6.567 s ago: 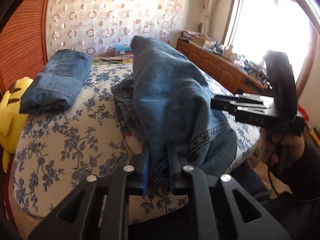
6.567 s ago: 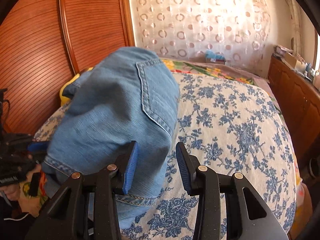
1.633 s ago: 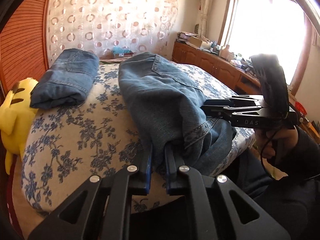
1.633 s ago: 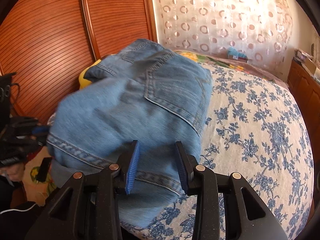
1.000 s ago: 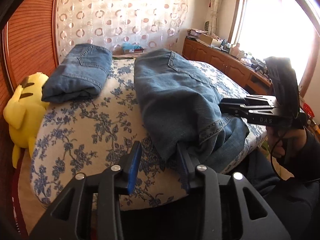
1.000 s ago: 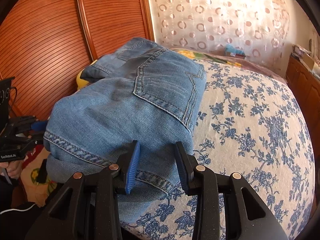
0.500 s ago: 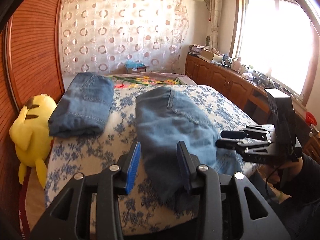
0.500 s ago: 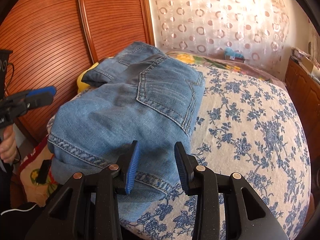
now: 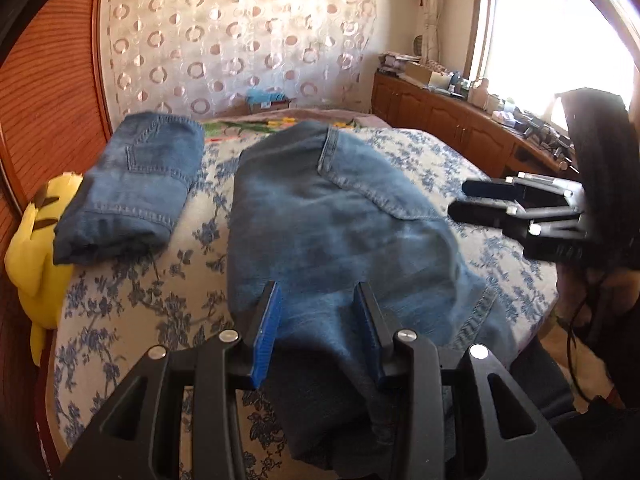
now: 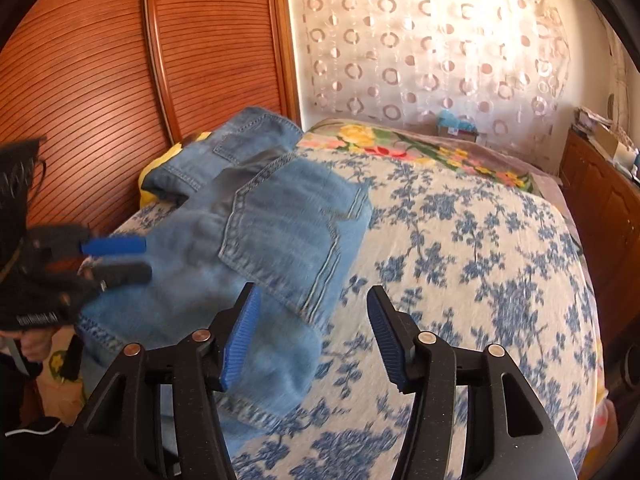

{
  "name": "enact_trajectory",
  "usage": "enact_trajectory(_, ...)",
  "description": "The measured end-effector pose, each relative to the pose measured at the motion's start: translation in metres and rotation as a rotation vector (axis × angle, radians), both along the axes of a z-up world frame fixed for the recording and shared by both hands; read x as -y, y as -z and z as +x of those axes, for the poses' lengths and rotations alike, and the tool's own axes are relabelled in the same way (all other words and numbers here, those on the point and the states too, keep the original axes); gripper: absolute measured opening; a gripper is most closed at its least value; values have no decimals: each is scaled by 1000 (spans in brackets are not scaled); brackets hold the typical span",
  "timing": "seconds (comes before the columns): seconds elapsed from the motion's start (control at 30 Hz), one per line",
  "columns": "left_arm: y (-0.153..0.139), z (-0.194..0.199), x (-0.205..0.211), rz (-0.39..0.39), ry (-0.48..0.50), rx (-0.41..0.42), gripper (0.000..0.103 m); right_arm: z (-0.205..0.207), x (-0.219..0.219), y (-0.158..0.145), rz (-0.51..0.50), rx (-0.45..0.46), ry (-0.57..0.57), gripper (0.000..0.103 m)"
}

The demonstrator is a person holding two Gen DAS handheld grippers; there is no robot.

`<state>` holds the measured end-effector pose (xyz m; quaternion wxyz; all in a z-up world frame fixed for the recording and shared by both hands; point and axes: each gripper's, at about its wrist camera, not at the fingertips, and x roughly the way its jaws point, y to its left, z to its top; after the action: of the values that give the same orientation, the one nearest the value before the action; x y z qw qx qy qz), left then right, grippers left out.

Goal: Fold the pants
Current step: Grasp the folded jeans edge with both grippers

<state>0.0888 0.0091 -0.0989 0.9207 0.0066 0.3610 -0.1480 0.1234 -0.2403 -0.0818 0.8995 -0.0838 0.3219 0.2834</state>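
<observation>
From the left wrist view, the jeans being folded (image 9: 332, 232) lie on the floral bedspread (image 9: 132, 300) with their long axis running straight away from the camera: waistband and back pocket at the far end, the doubled lower end spilling over the near edge of the bed. The left gripper (image 9: 318, 336) hovers directly over that near end with its jaws parted and the denim showing between and below them; its pads (image 9: 266, 332) do not appear to press the cloth, so it reads as open and holding nothing. The right gripper (image 9: 480, 200) sits off to the right of the jeans, level with the pocket, jaws apart and clear of the fabric. A second, already folded pair of jeans (image 9: 132, 188) lies apart to the left, beside a yellow plush toy (image 9: 36, 248). From the right wrist view, the same jeans (image 10: 256, 248) lie ahead and to the left, and only their near right corner falls between the right gripper's (image 10: 312, 336) fingers, whose jaws have just been opening and now stand wide, with bedspread (image 10: 480, 264) under the right finger. The left gripper (image 10: 120, 258) reaches in from the far left edge, blurred. Judging by this, the left hand is nearer the hanging end, so the next fold along the long axis would likely start there.
</observation>
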Motion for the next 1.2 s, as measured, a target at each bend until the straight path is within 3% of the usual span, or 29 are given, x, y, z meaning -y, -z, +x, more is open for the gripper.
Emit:
enact_trajectory(0.23,16,1,-5,-32,-13,-10,41,46,-7,-4,-9,12,-13,60)
enact_trajectory(0.5,22,4,-11,-54,-5,-13,43,112,-12,10,75,-123,-31,64)
enact_trajectory(0.77,23,5,-12,-56,-6,-15,44,139,-27,25,87,-236,-46,71)
enact_trajectory(1.2,26,8,-14,-59,-14,-11,46,151,-31,44,145,-369,-63,66)
